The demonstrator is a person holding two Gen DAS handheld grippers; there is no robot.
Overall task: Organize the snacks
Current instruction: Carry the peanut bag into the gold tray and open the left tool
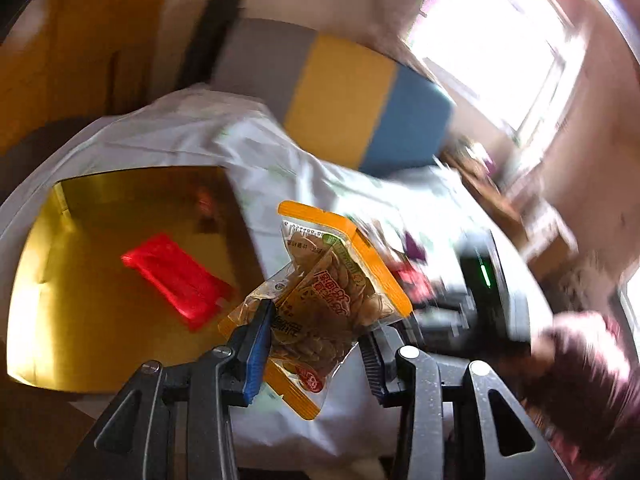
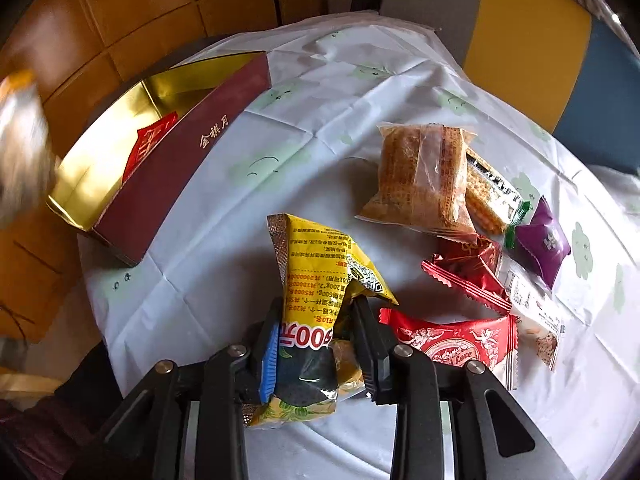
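Left gripper [image 1: 316,344] clamps an orange-edged seed packet [image 1: 332,300] above the gold-lined box [image 2: 100,184], which holds only one red packet [image 1: 176,280], while the right gripper [image 2: 316,344] pinches a yellow snack bag [image 2: 316,280] over the table, leaving roughly six snacks [image 2: 460,220] unsorted at the right.
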